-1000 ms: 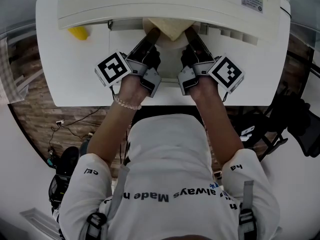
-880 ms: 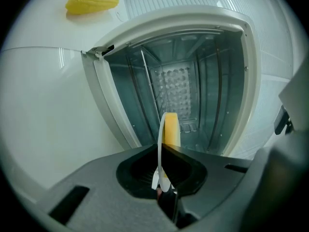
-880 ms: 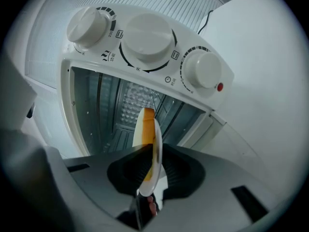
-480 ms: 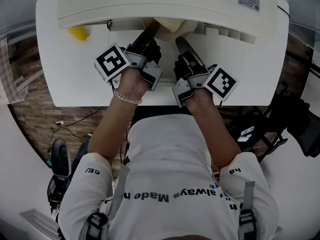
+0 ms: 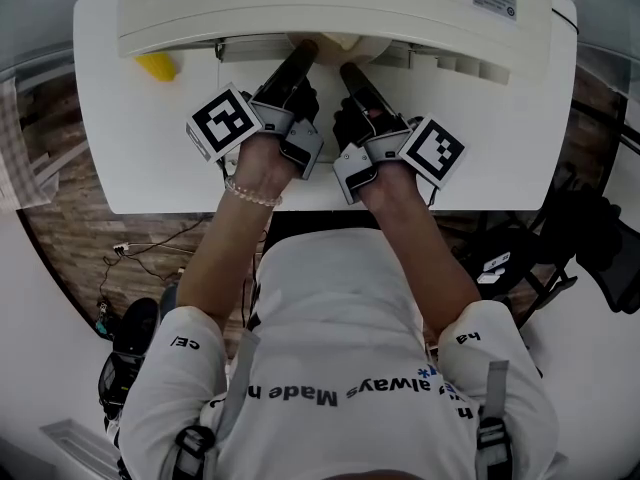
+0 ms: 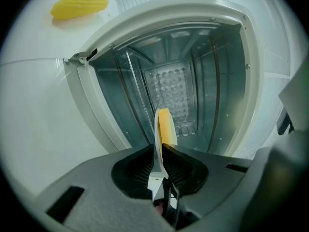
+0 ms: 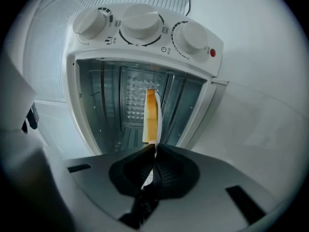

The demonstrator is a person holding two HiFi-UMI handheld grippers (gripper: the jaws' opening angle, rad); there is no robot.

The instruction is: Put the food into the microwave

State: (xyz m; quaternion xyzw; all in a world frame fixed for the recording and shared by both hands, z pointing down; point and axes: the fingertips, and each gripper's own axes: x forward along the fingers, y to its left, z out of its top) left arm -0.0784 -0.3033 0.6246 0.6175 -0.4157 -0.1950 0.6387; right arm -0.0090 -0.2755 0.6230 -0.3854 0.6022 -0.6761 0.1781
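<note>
A white plate carrying yellow food (image 5: 345, 40) sits at the mouth of the white microwave (image 5: 330, 3), mostly hidden under its top. My left gripper (image 5: 305, 53) is shut on the plate's left rim, my right gripper (image 5: 348, 71) on its near rim. The left gripper view shows the plate (image 6: 164, 127) edge-on, pinched in my left gripper (image 6: 161, 146), with the open cavity (image 6: 178, 81) behind. The right gripper view shows the plate (image 7: 151, 117) edge-on in my right gripper (image 7: 155, 148), in front of the cavity.
The microwave's door (image 5: 450, 108) lies folded down flat under the grippers. Three white knobs (image 7: 140, 25) line one side of the opening. A yellow corn cob (image 5: 157, 65) lies on the white table (image 5: 130, 158) left of the microwave. The person's body fills the foreground.
The plate has gone further into the microwave, so less of it shows. My right gripper has swung left, closer to the left one. The left gripper has barely moved.
</note>
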